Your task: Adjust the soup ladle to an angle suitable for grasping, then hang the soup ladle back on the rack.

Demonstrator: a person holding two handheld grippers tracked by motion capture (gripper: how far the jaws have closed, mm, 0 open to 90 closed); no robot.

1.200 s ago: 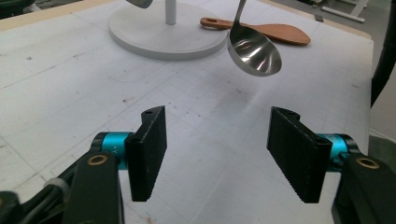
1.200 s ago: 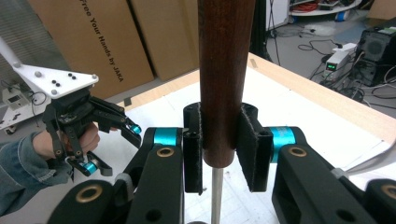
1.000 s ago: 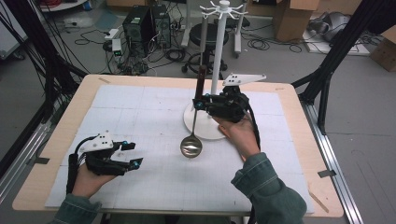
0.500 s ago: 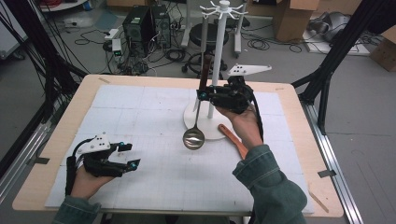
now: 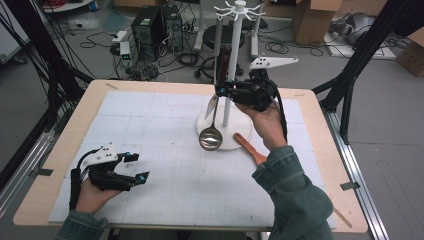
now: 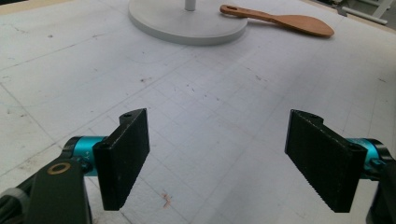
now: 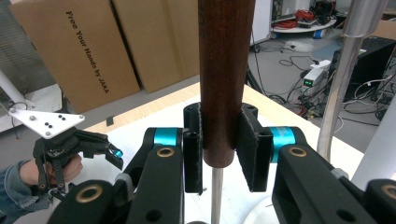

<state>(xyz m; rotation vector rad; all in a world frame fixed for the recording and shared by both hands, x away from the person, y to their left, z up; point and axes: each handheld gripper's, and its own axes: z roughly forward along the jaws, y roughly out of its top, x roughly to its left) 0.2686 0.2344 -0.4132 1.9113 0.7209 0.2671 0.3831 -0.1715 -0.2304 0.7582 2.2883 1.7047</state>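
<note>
My right gripper (image 5: 221,91) is shut on the dark wooden handle (image 7: 224,79) of a metal ladle (image 5: 210,139). The ladle hangs upright in the air, close to the pole of the white hook stand (image 5: 227,107), with its bowl over the stand's round base (image 5: 239,141). In the right gripper view both pads (image 7: 250,154) press on the handle's lower end. My left gripper (image 5: 132,167) rests low over the mat at the front left. Its jaws have just been opening and nothing is between its pads (image 6: 126,154).
A wooden spatula (image 5: 248,148) lies on the mat against the stand's base, under my right wrist. The stand's top carries hooks (image 5: 239,9), and a metal rod (image 7: 341,79) hangs beside the ladle handle. Cardboard boxes (image 7: 88,51) and cables lie beyond the table.
My right hand has lifted the ladle and carried it closer to the stand's pole, uncovering the spatula. The left gripper's jaws stand a little wider; that hand stayed in place.
</note>
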